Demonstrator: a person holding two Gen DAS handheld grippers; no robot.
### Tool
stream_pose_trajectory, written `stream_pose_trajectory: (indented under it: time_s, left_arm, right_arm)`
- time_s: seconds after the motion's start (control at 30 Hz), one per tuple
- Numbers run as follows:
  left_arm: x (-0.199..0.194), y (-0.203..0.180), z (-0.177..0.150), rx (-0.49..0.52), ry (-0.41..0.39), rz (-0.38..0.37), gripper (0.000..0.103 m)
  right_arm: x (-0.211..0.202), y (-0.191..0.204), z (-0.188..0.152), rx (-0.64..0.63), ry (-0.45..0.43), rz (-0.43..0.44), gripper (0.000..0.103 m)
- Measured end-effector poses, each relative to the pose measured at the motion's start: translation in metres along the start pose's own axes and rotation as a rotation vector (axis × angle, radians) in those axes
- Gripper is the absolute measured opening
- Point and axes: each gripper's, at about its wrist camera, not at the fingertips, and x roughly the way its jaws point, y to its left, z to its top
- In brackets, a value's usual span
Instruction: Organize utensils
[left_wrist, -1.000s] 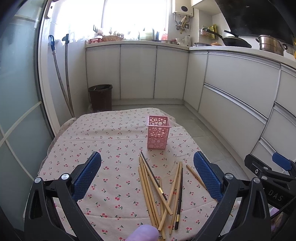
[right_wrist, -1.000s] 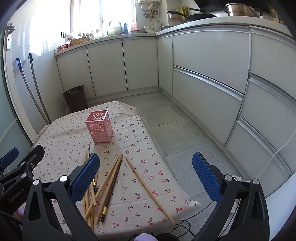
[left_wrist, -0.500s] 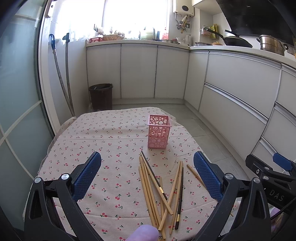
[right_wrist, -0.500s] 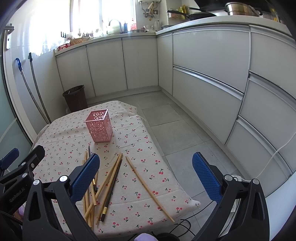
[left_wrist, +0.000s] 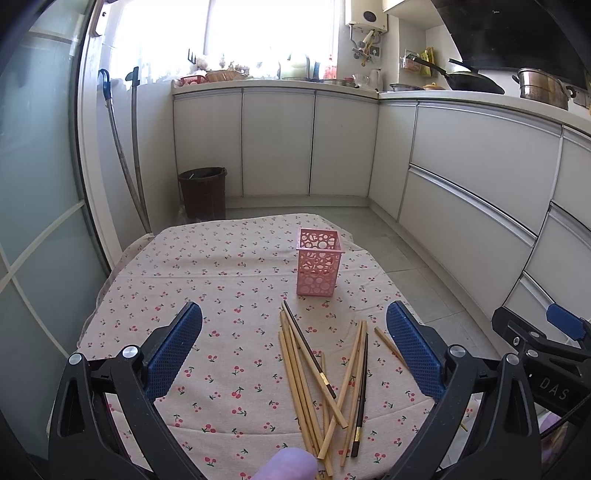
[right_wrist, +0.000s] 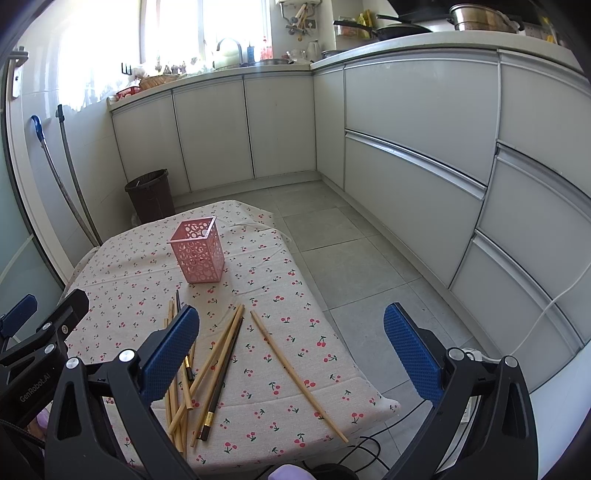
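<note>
My grippers (left_wrist: 293, 354) (right_wrist: 291, 350) gape empty above slim wooden chopsticks (left_wrist: 314, 373); the perforated pink plastic holder (left_wrist: 318, 261) stands beyond.

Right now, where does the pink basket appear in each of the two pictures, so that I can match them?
Left wrist view: the pink basket stands upright just right of centre, on the cherry tablecloth, beyond the chopsticks.
Right wrist view: the pink basket stands left of centre, again beyond the chopsticks.
Shared landmark: the dark bin on the floor behind the table, also seen in the right wrist view.
</note>
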Motion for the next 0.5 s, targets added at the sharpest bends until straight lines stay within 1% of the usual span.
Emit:
stream_pose_trajectory:
  time_s: [0.5]
  left_arm:
    - [0.0028,0.0011,-0.0014,-0.003,0.014,0.005,0.096]
  right_arm:
    - [0.0004,0.0002,-0.0005,0.000,0.002,0.001,0.098]
